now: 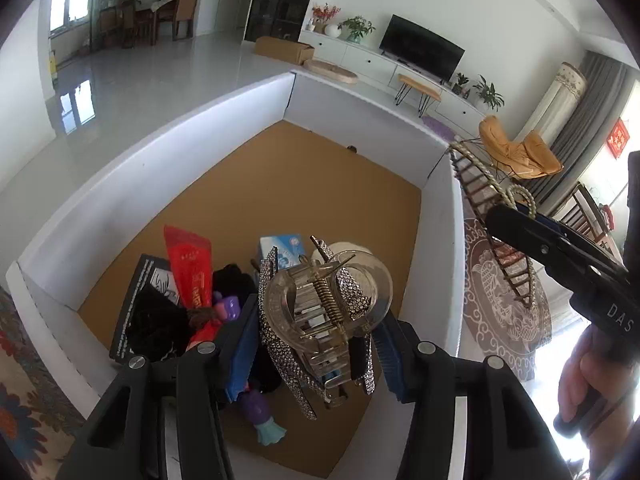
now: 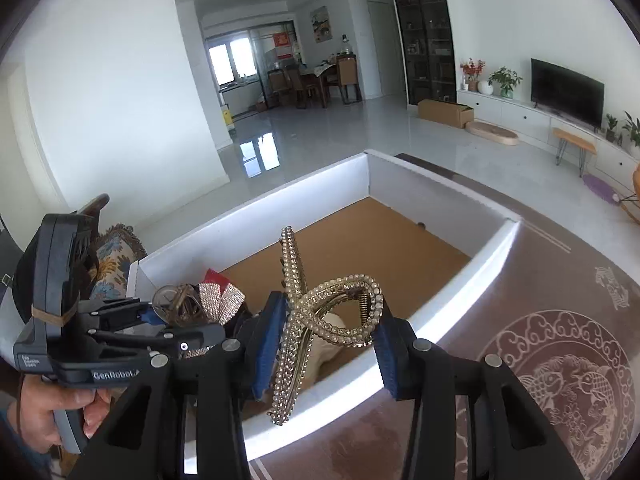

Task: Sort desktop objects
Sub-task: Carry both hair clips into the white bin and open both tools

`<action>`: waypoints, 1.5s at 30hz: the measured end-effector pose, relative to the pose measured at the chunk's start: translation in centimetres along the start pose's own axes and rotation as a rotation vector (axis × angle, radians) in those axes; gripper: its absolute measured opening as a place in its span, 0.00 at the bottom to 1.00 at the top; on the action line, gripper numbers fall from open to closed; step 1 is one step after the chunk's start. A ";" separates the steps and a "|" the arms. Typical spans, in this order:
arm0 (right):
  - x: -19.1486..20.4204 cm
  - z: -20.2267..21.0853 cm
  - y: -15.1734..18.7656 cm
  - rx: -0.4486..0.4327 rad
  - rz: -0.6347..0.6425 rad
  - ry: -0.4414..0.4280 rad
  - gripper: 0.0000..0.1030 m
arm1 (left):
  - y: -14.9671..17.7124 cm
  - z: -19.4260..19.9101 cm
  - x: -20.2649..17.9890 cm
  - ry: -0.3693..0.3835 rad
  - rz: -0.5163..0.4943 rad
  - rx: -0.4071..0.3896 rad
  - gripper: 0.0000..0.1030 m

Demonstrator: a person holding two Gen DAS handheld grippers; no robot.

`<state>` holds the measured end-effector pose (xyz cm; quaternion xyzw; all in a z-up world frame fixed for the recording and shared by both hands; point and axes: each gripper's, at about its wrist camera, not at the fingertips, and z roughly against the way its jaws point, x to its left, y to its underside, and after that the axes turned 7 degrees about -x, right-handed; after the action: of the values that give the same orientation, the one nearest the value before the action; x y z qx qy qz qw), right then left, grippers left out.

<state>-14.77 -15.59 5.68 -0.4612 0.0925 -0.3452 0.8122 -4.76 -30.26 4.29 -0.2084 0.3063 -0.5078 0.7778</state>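
My left gripper [image 1: 316, 340] is shut on a clear hair claw [image 1: 324, 308] with rhinestone wings and a brass spring. It hangs above the near end of a white-walled box [image 1: 120, 208] with a brown floor. In the right wrist view my right gripper [image 2: 326, 340] is shut on a looped, pearl-studded hair clip [image 2: 340, 300], held over the box's near wall [image 2: 460, 292]. That clip [image 1: 478, 184] also shows at the right of the left wrist view. The left gripper [image 2: 188, 322] and its claw [image 2: 180, 304] appear at the left of the right wrist view.
In the box's near corner lie a red packet [image 1: 188, 264], a black packet [image 1: 144, 300], a purple toy [image 1: 256, 408] and a blue-white pack [image 1: 284, 246]. The box stands on a brown cloth with a fish pattern [image 2: 560, 380]. A hand [image 2: 44, 412] grips the left tool.
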 end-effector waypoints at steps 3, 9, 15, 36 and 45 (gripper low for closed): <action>2.4 -5.3 0.8 0.119 -0.004 -0.036 0.42 | 1.4 -0.9 1.3 -0.026 0.025 0.043 0.51; 2.7 -10.1 2.0 0.289 -0.012 -0.026 0.77 | 1.9 -1.4 1.4 -0.055 0.003 0.041 0.68; 0.0 -7.4 -0.1 0.252 -0.049 0.039 0.89 | 1.1 0.2 0.5 -0.208 0.005 -0.072 0.90; 0.5 -4.8 -0.4 0.267 0.048 0.115 0.91 | 0.9 4.1 0.0 -0.456 0.139 -0.192 0.90; 1.2 -4.5 -0.3 0.250 0.075 0.105 0.91 | 1.3 4.8 -1.3 -0.496 0.058 -0.214 0.90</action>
<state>-16.13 -19.57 3.57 -0.3339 0.1081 -0.3473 0.8696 -1.02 -28.48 7.33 -0.3984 0.1643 -0.3835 0.8168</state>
